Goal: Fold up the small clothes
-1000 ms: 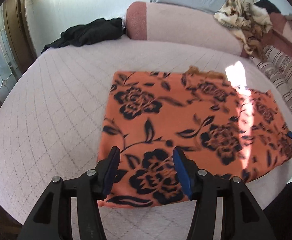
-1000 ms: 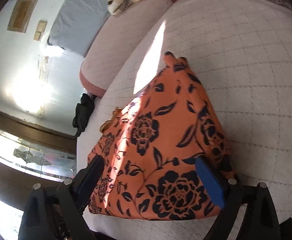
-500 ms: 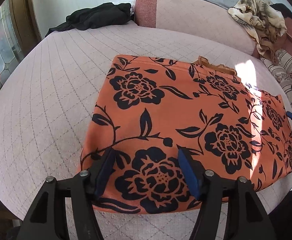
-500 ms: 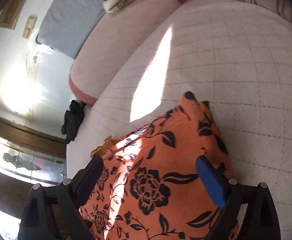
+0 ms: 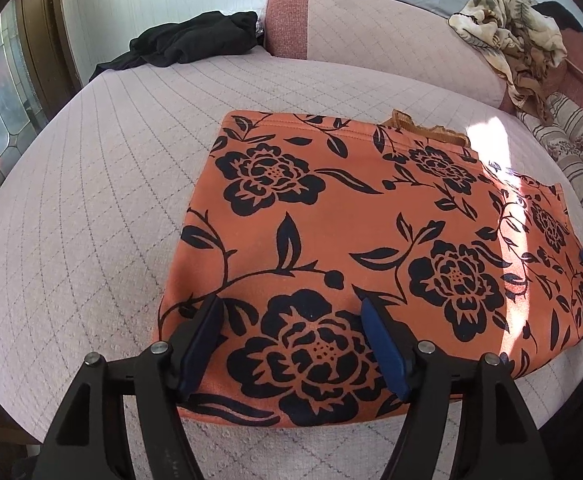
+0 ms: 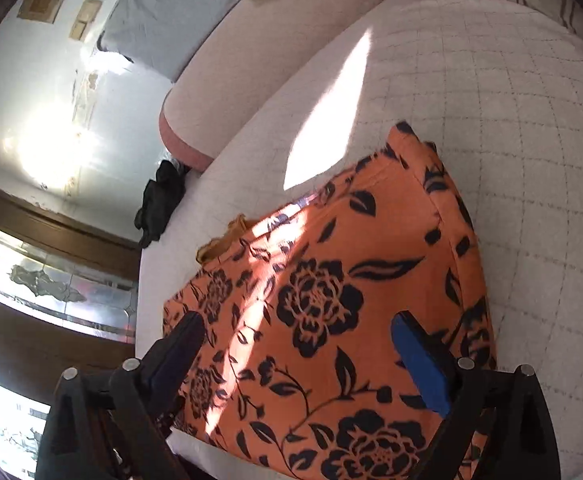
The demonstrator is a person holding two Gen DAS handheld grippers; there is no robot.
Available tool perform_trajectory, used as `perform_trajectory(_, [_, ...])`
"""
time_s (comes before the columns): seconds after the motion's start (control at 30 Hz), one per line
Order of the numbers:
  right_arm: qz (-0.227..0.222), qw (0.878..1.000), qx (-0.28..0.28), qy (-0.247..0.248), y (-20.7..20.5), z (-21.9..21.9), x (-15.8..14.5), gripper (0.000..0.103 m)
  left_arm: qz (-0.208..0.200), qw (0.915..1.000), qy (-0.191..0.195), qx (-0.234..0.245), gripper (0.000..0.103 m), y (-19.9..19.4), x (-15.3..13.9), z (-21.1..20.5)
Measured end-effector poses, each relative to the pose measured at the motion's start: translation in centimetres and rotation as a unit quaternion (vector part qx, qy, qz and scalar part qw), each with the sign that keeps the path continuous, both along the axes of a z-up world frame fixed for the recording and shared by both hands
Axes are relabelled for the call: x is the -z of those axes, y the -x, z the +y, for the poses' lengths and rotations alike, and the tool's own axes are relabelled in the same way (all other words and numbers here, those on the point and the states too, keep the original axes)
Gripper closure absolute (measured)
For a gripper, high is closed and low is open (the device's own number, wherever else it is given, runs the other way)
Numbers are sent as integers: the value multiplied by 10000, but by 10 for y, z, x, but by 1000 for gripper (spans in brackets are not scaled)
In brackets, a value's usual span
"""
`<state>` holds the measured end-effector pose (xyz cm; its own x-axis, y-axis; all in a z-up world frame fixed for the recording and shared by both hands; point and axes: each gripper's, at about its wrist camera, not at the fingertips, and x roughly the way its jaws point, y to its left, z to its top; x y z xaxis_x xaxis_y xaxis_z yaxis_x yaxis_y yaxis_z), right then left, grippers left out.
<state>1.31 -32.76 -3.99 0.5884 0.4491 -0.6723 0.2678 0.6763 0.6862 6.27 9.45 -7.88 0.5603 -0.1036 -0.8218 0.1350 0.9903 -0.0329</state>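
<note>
— How far are you with the folding?

— From my left tool (image 5: 291,342) I see the orange flowered cloth (image 5: 371,224) lying flat on the bed (image 5: 91,208), a tidy rectangle with straight edges. A brown trim (image 5: 423,130) shows out at its far edge, so I judge it is already folded at least once. The jaws of this tool are opening above the near edge; the cloth lies under them, but the pads do not press it.

— And the other side?

— From my right tool (image 6: 295,352) the same cloth (image 6: 371,248) lies flat, its right edge near the blue pad. This tool is released too, jaws wide apart over the cloth, nothing pinched.

— So what is left?

— I think one more fold, perhaps, to make it smaller; I cannot tell how many layers are there. Also a black garment (image 5: 191,42) and a beige patterned one (image 5: 511,32) wait at the far side of the bed, both not folded.
</note>
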Motion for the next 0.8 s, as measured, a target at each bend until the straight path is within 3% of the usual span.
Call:
perform_trajectory(0.03, [281, 9996, 68, 41, 3, -2, 14, 7, 35, 10000, 18, -19, 31, 1, -2, 1])
perform_trajectory(0.07, [222, 9995, 193, -122, 10, -5, 20, 8, 75, 10000, 32, -42, 31, 2, -4, 1])
perform_trajectory(0.13, [194, 9990, 392, 44, 19, -3, 4, 7, 124, 9998, 60, -110, 31, 7, -11, 2])
perform_trajectory(0.23, [-104, 9992, 12, 393, 26, 19, -22, 7, 37, 9999, 107, -89, 29, 13, -20, -1])
perform_trajectory(0.3, [-173, 9978, -195, 616, 32, 35, -22, 3, 81, 9999, 51, -71, 26, 13, -17, -3])
perform_trajectory(0.37, [368, 9957, -298, 799, 30, 39, 6, 1, 333, 9994, -80, -73, 26, 10, -5, -6])
perform_trajectory(0.4, [539, 9961, -217, 664, 32, 36, 19, 1, 363, 9993, -114, -57, 26, 9, -2, -6])
perform_trajectory(0.47, [366, 9969, -25, 689, 39, 35, 7, 1, 265, 9996, -134, -19, 26, 12, -5, -6])
perform_trajectory(0.63, [40, 9944, -377, 985, 41, 56, -22, 1, 257, 9997, -26, 11, 25, 12, -3, -5])
perform_trajectory(0.67, [125, 9932, -415, 1081, 40, 59, -16, 1, 256, 9997, -17, 22, 25, 11, -3, -5])
perform_trajectory(0.73, [757, 9896, -368, 1166, 36, 56, 12, 1, 250, 9997, 17, 58, 25, 13, -4, -2])
perform_trajectory(0.8, [751, 9914, -169, 1057, 39, 54, 12, 0, 216, 9997, 38, 117, 25, 14, -3, 0])
